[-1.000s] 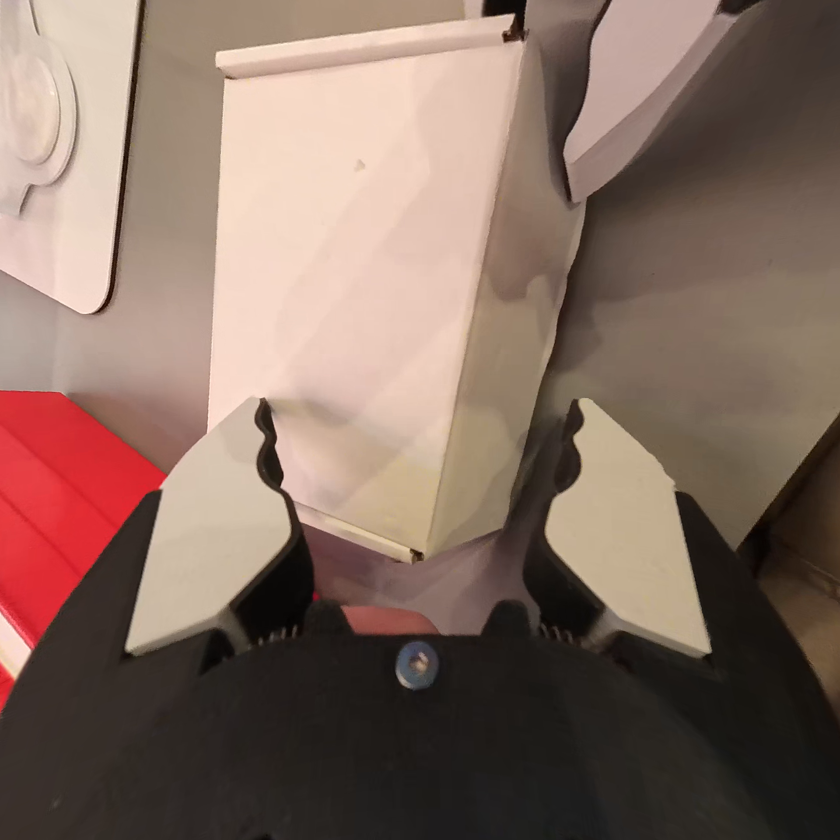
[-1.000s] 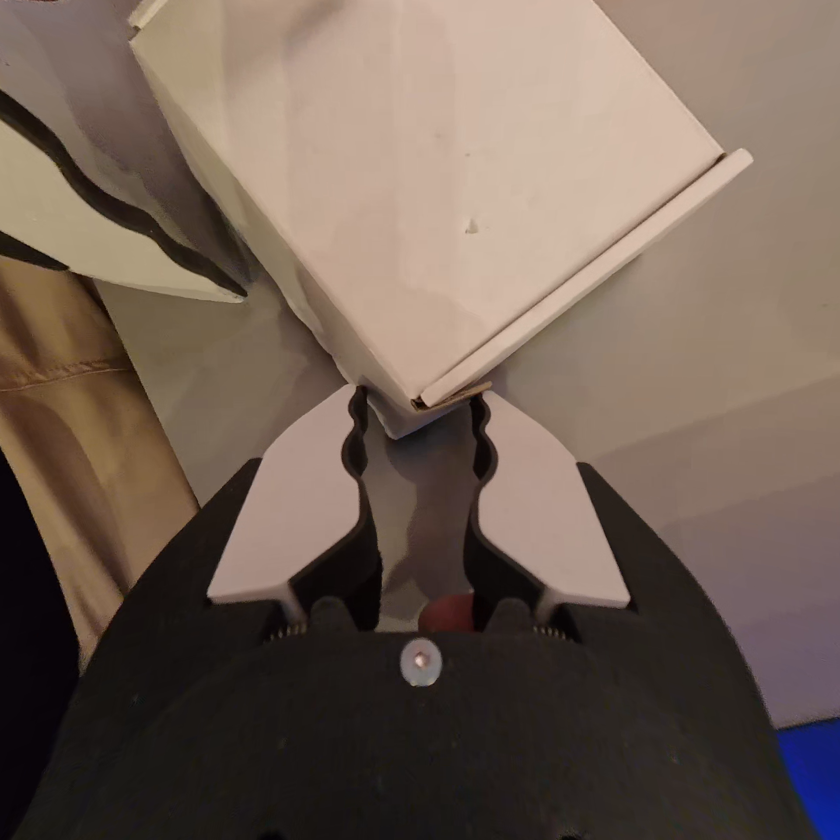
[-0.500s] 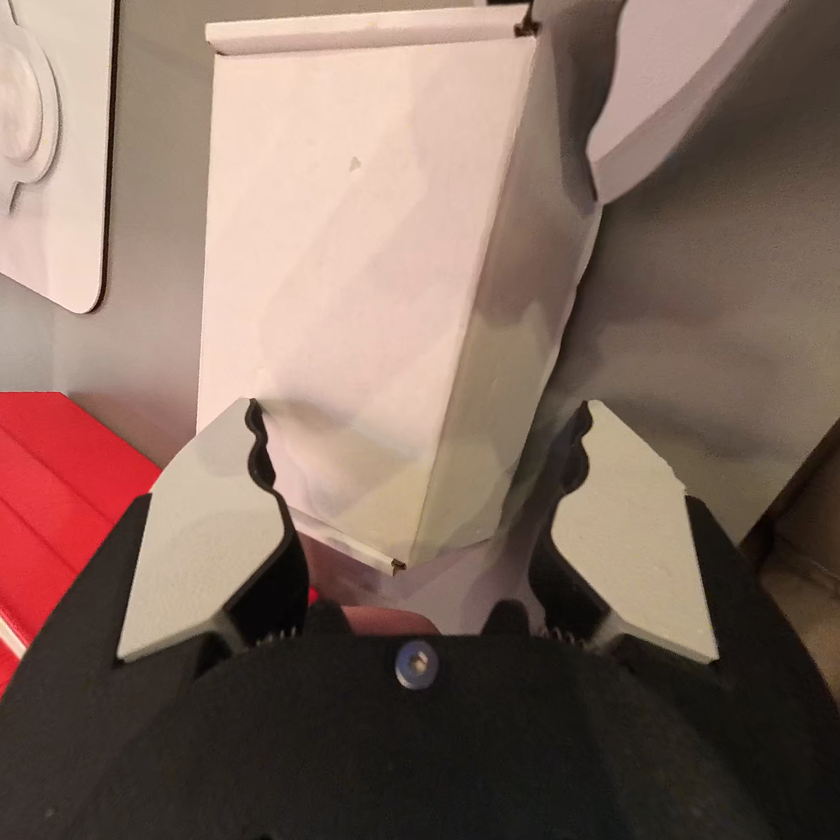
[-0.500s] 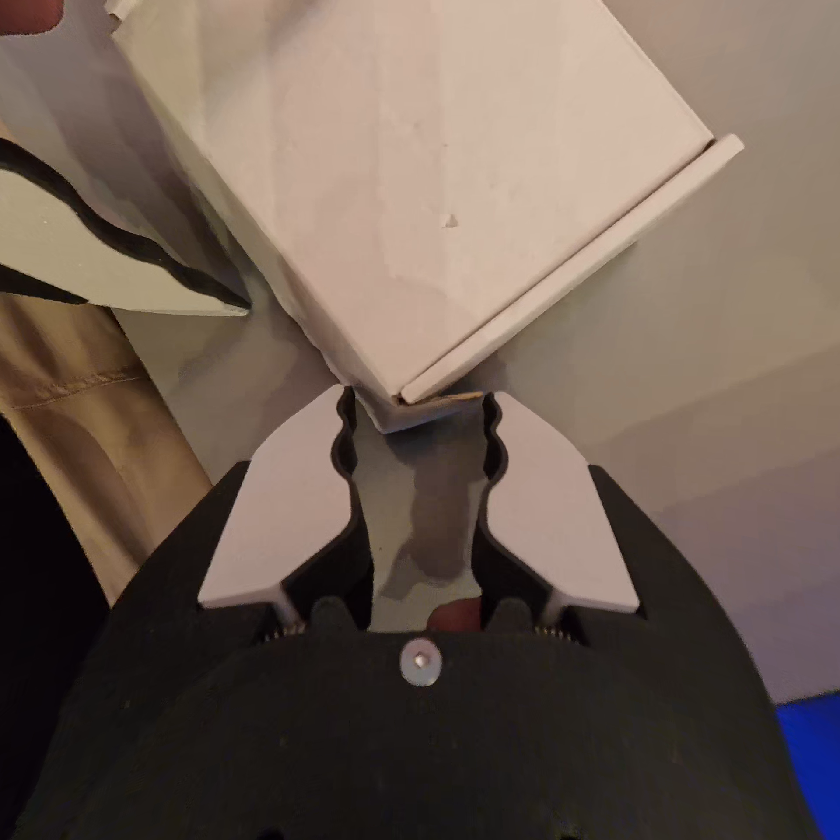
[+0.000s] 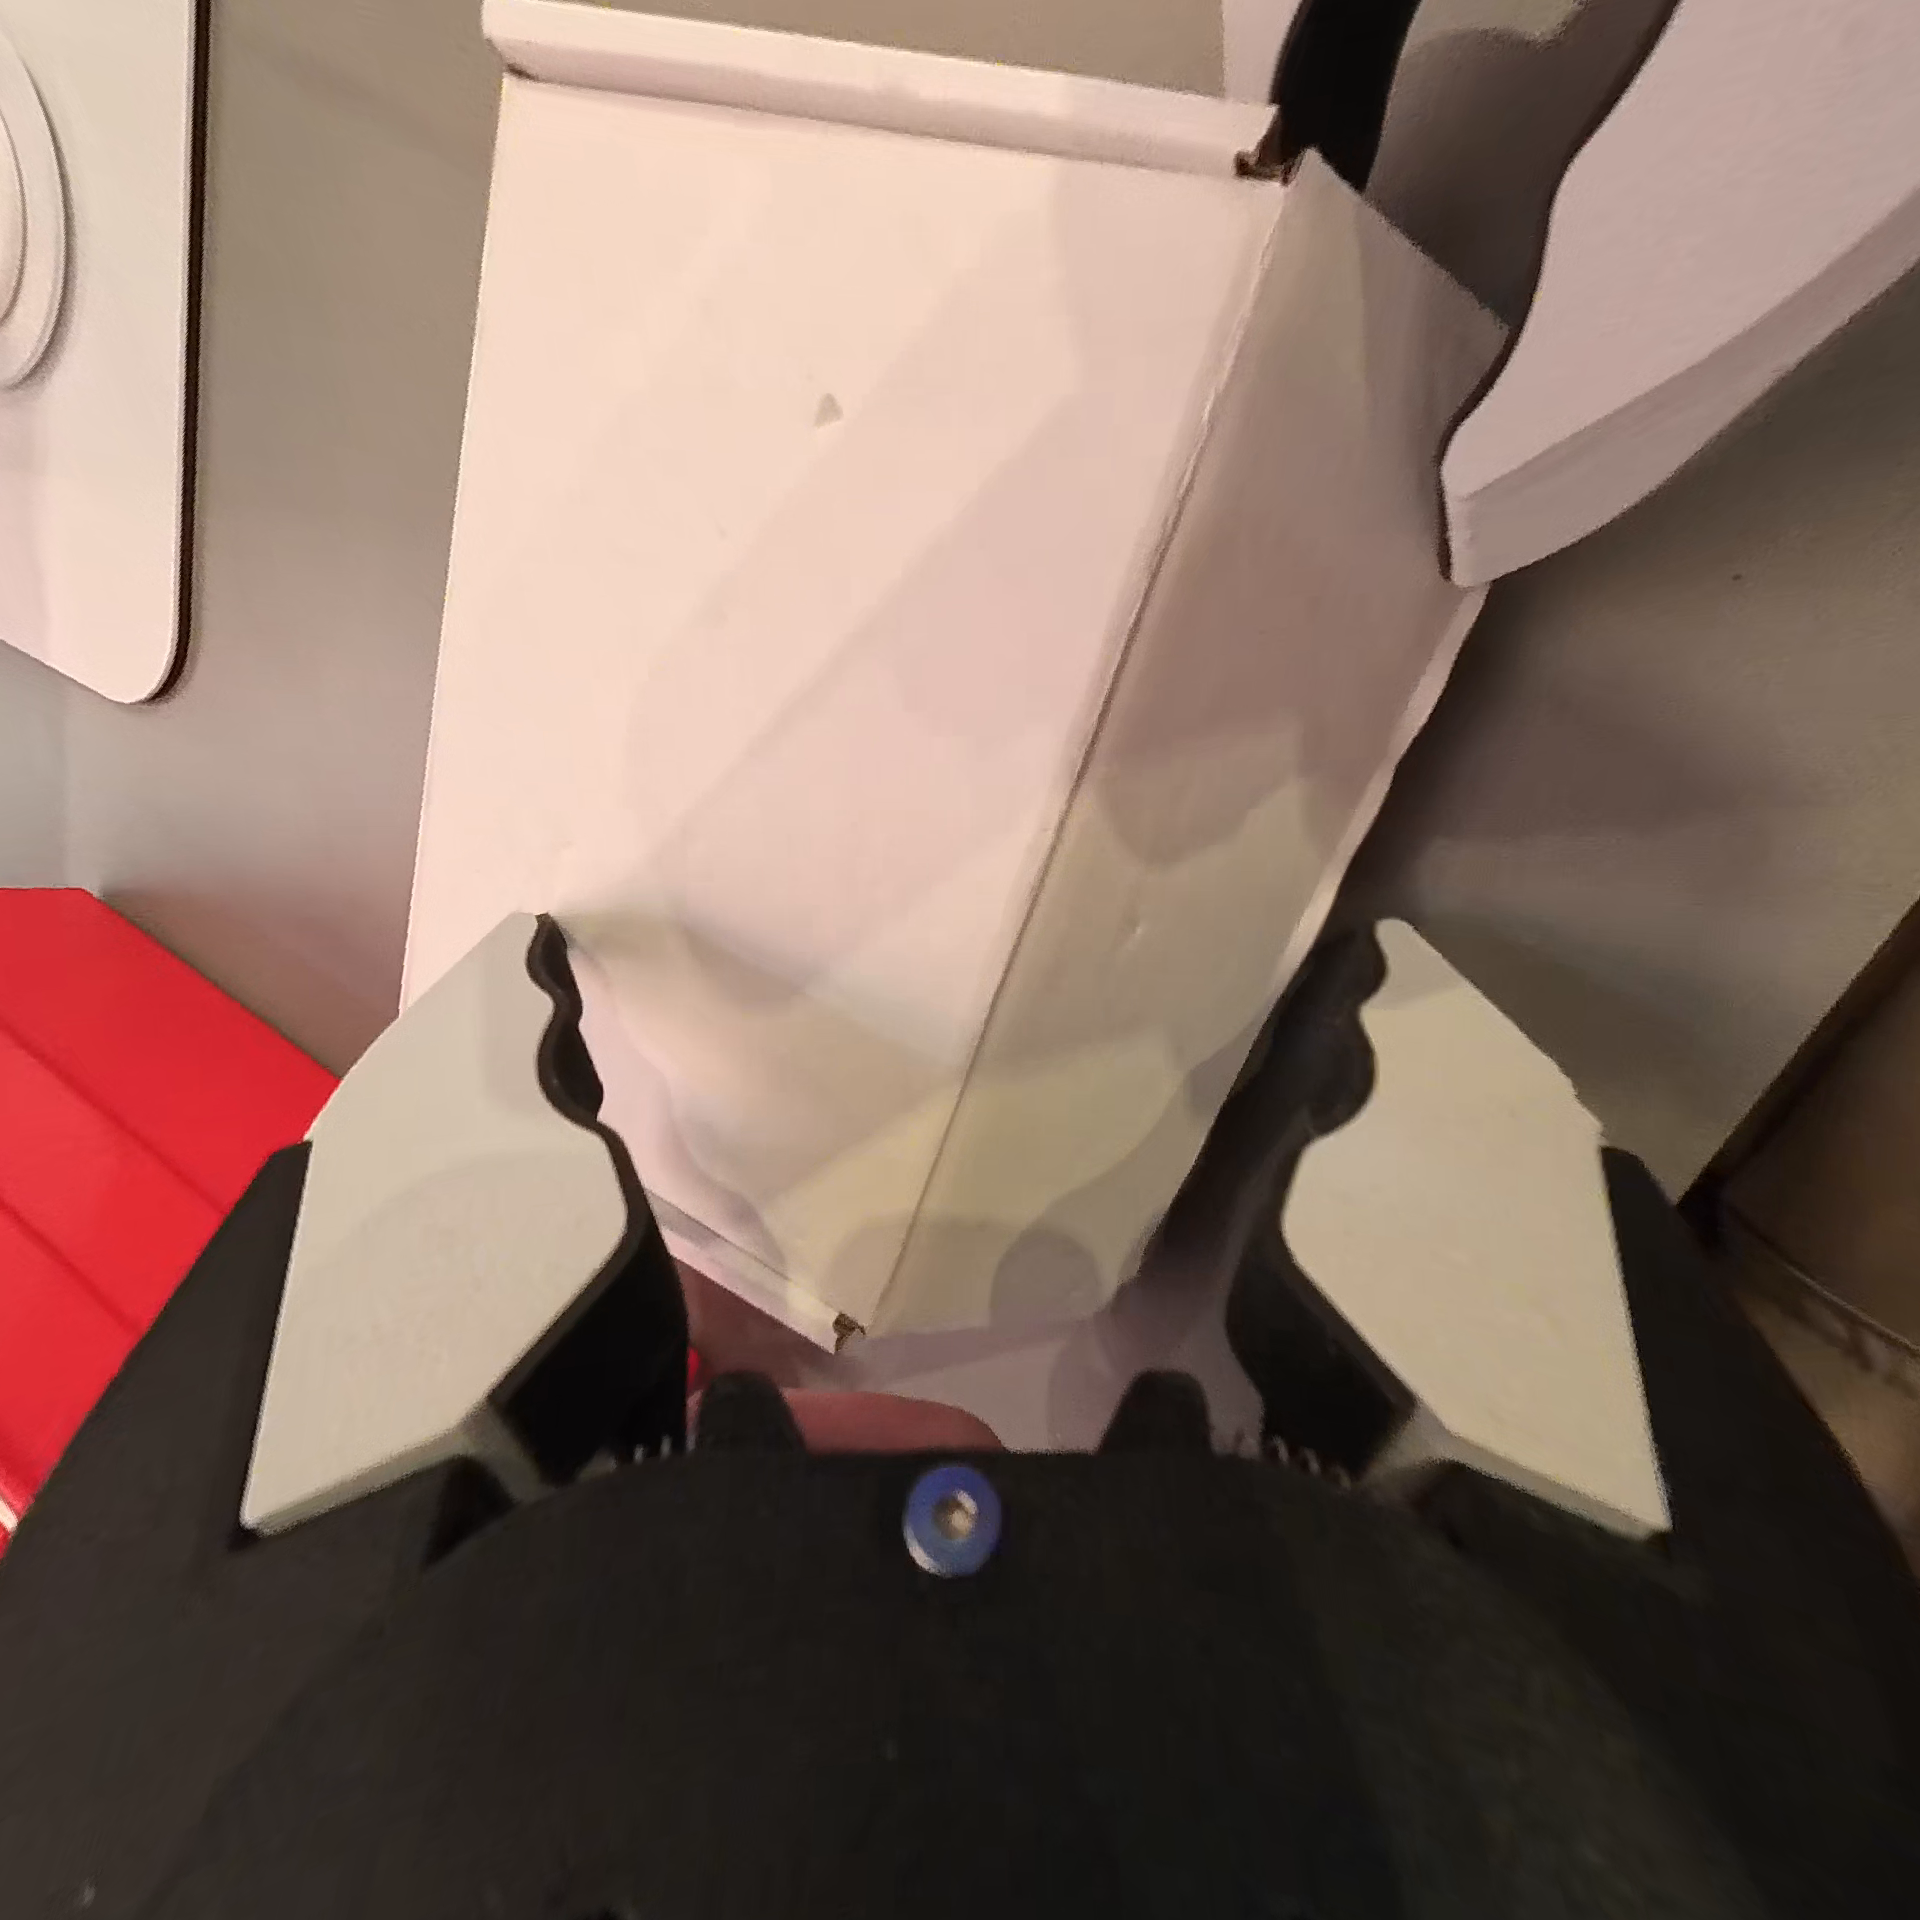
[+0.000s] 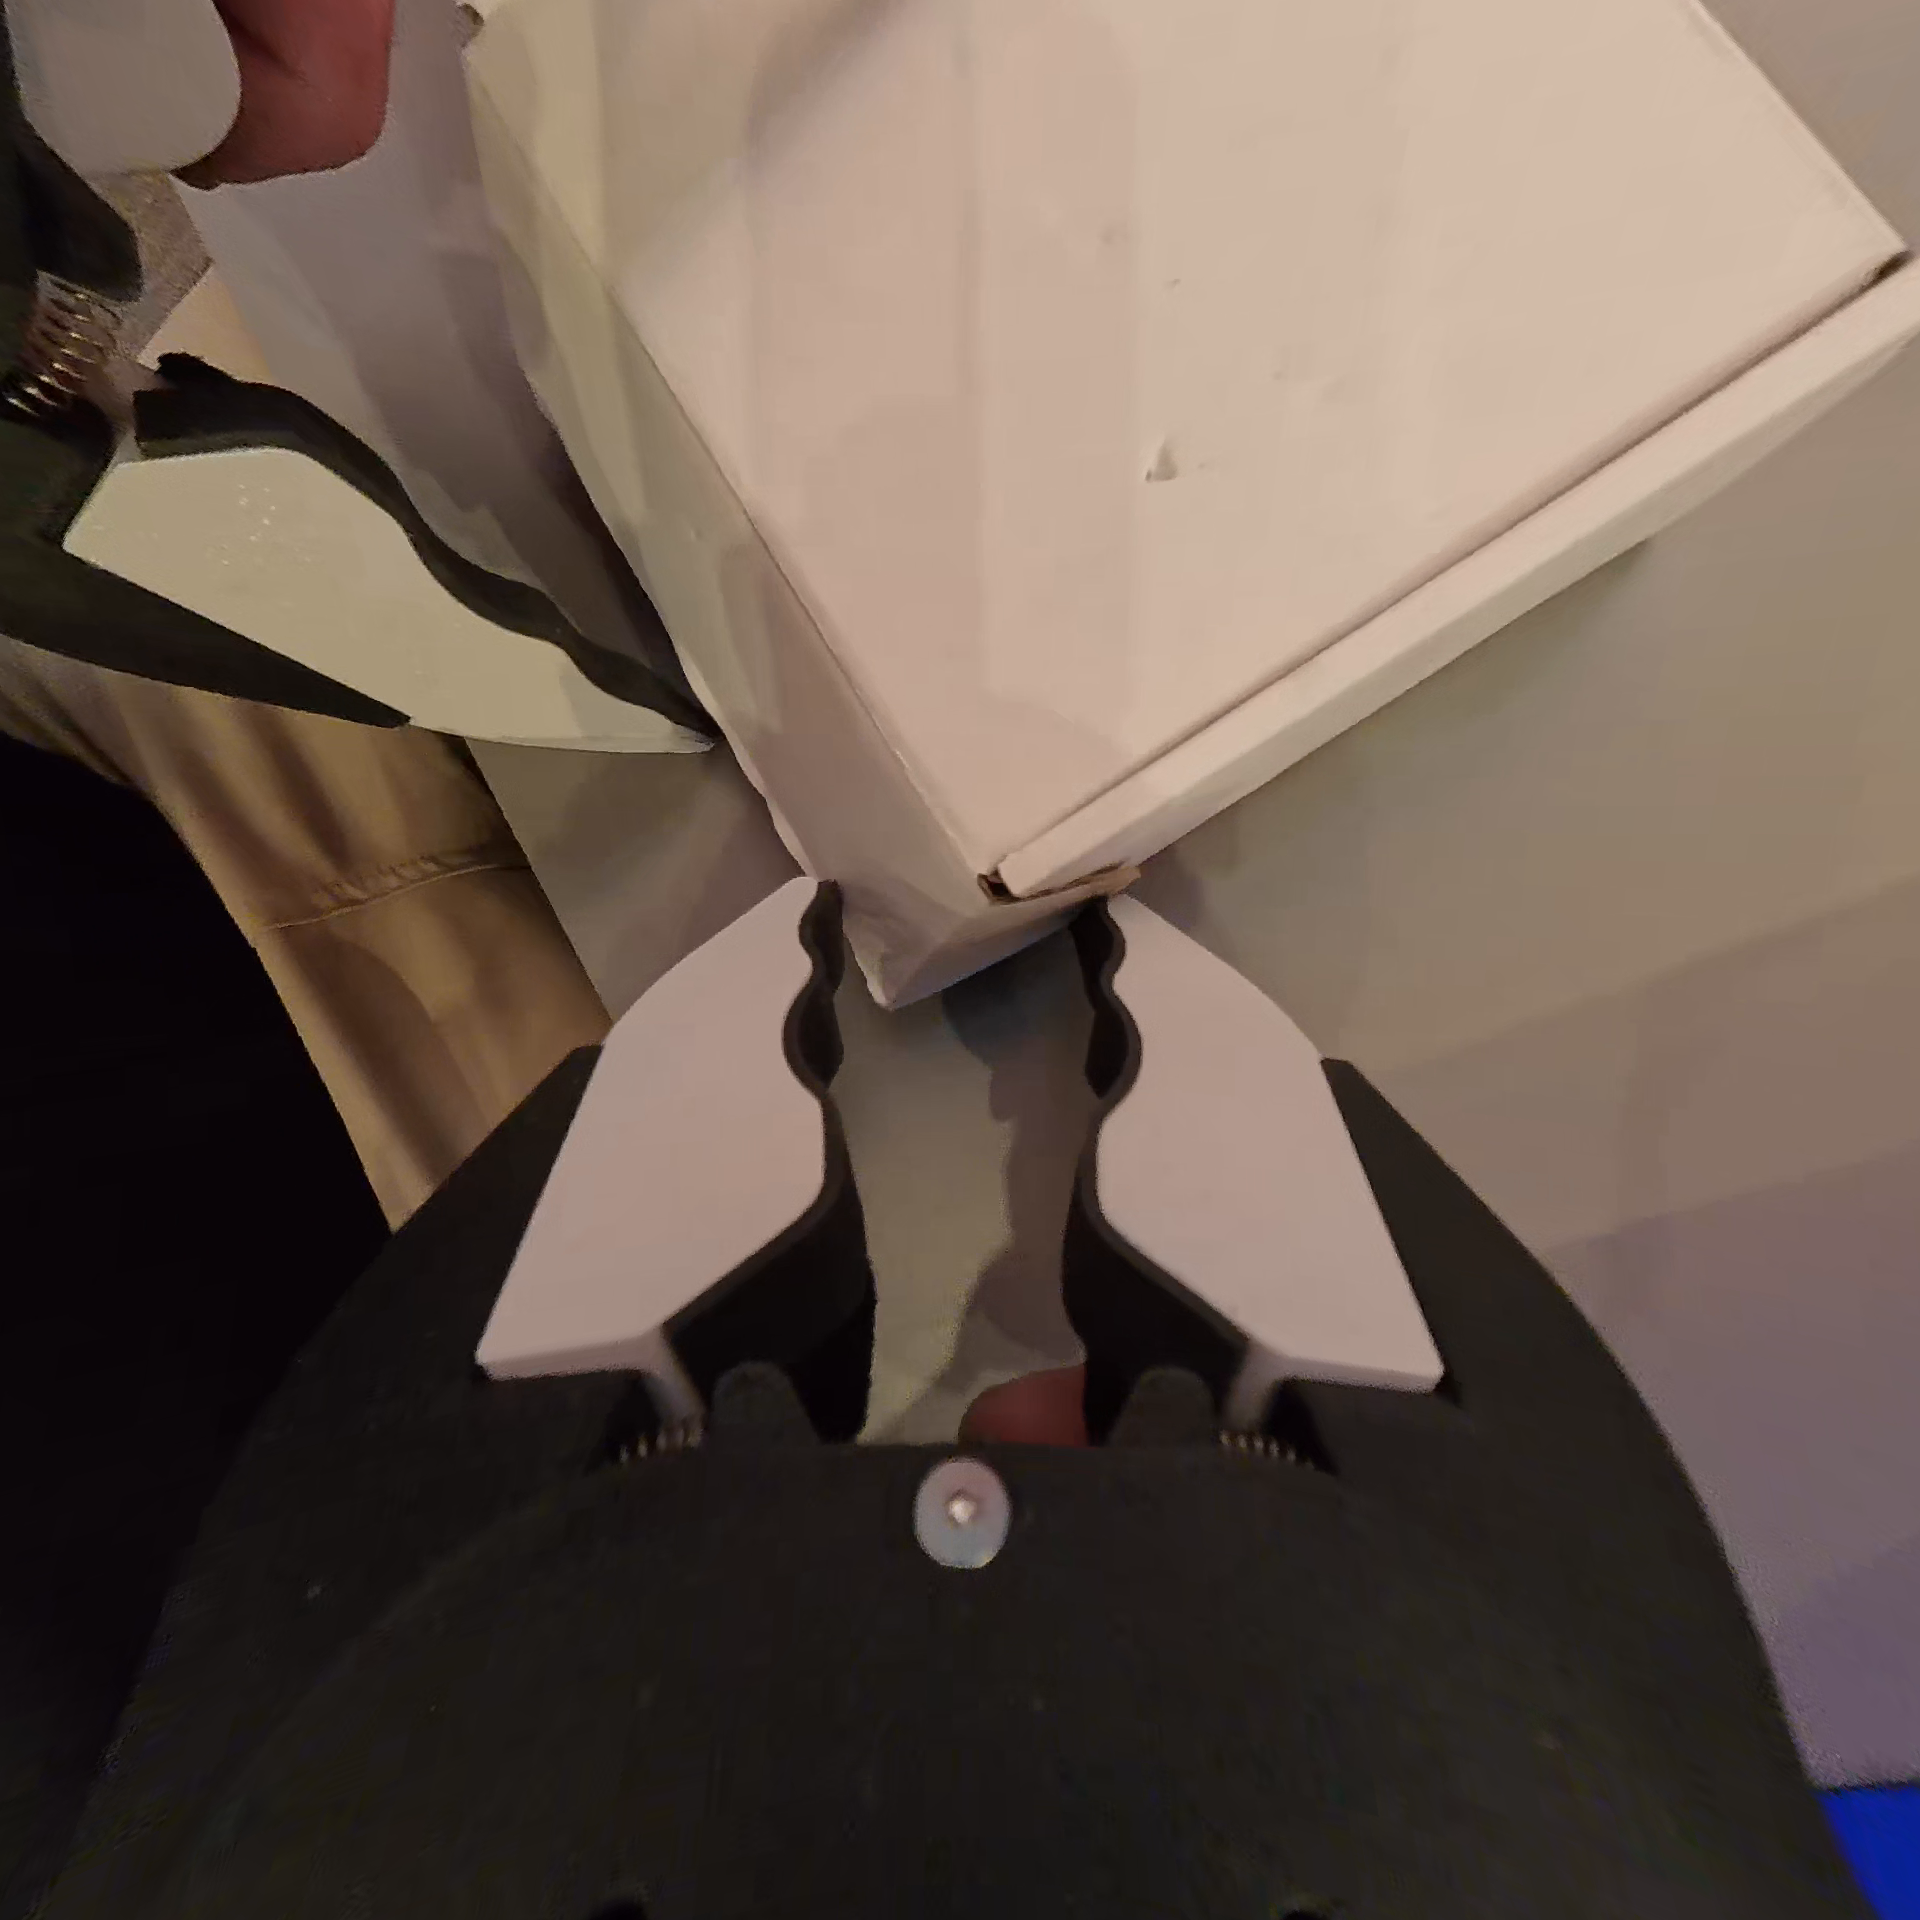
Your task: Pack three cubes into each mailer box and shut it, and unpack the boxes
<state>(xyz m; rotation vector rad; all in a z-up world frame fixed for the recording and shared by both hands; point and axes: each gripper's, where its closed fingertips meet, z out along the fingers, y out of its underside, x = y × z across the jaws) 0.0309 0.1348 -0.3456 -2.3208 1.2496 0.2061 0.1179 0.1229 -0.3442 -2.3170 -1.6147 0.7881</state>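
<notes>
Filling the middle of both frames, the closed white mailer box [image 5: 831, 644] sits on the grey table [image 5: 1662, 727]; the left gripper [image 5: 956, 1029] is spread wide around its near corner, and the right gripper [image 6: 951, 940] has its jaws parted against the opposite corner, not clamped. I'd squeeze evenly so it doesn't pivot or crush. No readable branding or writing anywhere, just a small scuff on the lid.

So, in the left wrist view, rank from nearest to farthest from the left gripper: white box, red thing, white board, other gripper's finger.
1. white box, between the left gripper fingers.
2. red thing, lower left.
3. right gripper's finger, upper right, and white board, upper left: too close to call.
</notes>
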